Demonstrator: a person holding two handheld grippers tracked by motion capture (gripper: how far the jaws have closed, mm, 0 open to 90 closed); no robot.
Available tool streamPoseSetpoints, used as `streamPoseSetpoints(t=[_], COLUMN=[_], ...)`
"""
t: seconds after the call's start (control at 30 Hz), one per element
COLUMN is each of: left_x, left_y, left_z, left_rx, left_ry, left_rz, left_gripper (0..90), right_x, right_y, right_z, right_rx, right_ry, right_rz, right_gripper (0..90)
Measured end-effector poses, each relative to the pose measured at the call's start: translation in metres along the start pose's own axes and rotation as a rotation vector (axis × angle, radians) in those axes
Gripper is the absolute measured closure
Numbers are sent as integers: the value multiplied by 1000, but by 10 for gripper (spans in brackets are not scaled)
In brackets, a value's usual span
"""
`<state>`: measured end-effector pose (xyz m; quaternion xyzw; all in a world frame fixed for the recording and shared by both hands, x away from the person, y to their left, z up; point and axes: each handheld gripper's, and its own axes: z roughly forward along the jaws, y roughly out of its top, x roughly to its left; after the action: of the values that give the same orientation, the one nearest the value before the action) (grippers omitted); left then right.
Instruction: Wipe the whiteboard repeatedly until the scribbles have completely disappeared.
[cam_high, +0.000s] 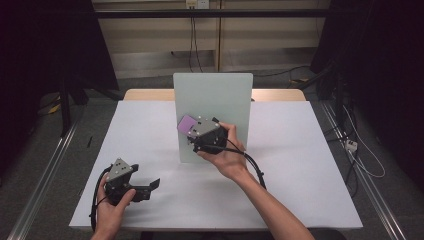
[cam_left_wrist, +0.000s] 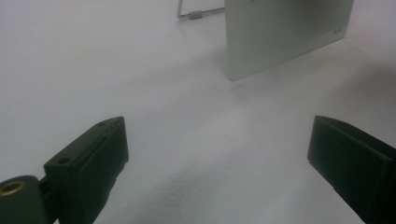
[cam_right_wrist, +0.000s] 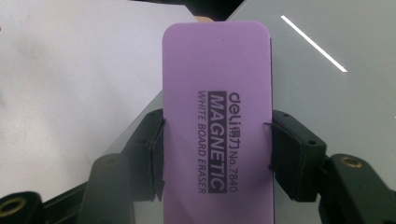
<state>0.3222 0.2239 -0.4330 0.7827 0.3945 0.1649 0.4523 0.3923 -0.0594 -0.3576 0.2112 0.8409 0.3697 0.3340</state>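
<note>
**Eraser clamped at the board, left tool idling**

The right gripper (cam_right_wrist: 217, 156) is pinching a purple magnetic whiteboard eraser (cam_right_wrist: 217, 112) across its narrow width, one pad pressing on each long edge. The eraser is sitting between the jaws and reaching well beyond their tips, its long axis running straight out along them, and its printed face is looking back at the gripper's camera. In the high view the eraser (cam_high: 188, 124) is lying against or just in front of the upright whiteboard (cam_high: 212, 95) (contact is hard to confirm).

The left gripper (cam_left_wrist: 217, 154) is resting low over the white table (cam_left_wrist: 70, 70), jaws spread wide with nothing between them, the board standing ahead and to one side.

The likely risk: the pads are holding smooth edges near one end, so pressure against the board could be levering the eraser out of the grip or twisting it. A hard push might also be tipping the free-standing board backward.
</note>
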Motion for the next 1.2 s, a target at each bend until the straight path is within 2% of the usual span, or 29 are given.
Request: streamPoseSetpoints(t=[0.3,0.5,0.7,0.77,1.13,1.2], left_x=[1,0,0,1,0,0], left_y=[0,0,0,0,0,0], left_z=[0,0,0,0,0,0], left_rx=[0,1,1,1,3,3], left_ry=[0,-1,-2,-2,-3,-3], left_rz=[0,1,-3,1,-1,2], left_gripper=[52,52,52,52,52,52], right_x=[3,3,-3,-6,-28,-34], right_y=[-2,-1,3,5,17,20], right_z=[4,4,0,-3,-17,-21], right_rx=[10,15,1,-9,-32,-44], right_ry=[41,49,24,1,-67,-92], right_rz=[0,2,4,11,19,24], right_gripper=[418,418,418,419,419,418])
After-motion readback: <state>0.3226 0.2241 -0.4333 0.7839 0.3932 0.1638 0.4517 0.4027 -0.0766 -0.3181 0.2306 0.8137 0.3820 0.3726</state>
